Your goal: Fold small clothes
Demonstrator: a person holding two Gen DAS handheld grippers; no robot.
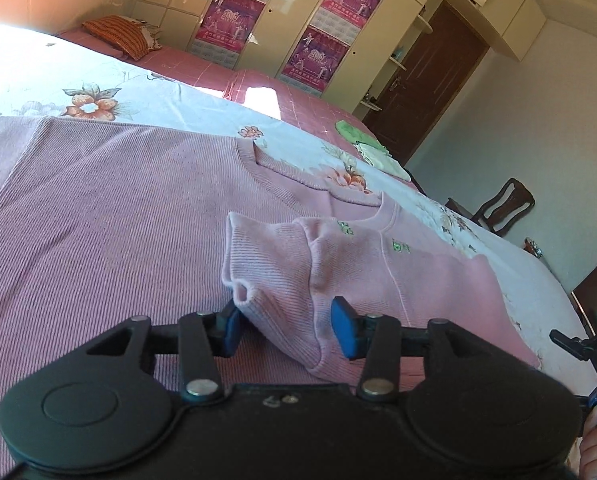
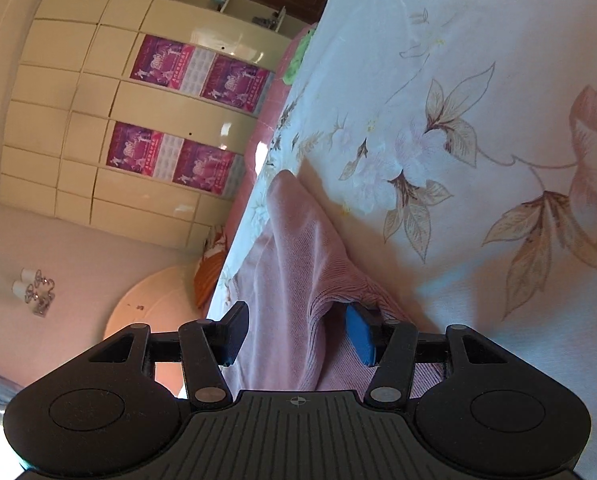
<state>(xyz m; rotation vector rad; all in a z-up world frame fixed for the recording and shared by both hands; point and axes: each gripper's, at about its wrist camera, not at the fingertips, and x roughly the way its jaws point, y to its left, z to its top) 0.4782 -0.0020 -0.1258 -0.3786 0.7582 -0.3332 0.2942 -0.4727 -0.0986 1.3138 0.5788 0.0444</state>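
Note:
A pink ribbed sweater (image 1: 118,216) lies flat on the floral bedsheet (image 1: 38,80). One sleeve is folded over the body, its cuff (image 1: 266,264) lying between the blue pads of my left gripper (image 1: 286,330), whose jaws stand open around it without pinching. In the right wrist view my right gripper (image 2: 298,334) is open, its jaws on either side of a raised fold of the sweater (image 2: 298,260) at the bed's edge; the right blue pad (image 2: 360,334) is tucked under the cloth.
An orange pillow (image 1: 122,34) lies at the bed's far end, and green and white cloths (image 1: 362,136) lie on the far right of the bed. A wardrobe with purple posters (image 1: 234,20), a dark door (image 1: 430,80) and a wooden chair (image 1: 502,208) stand beyond.

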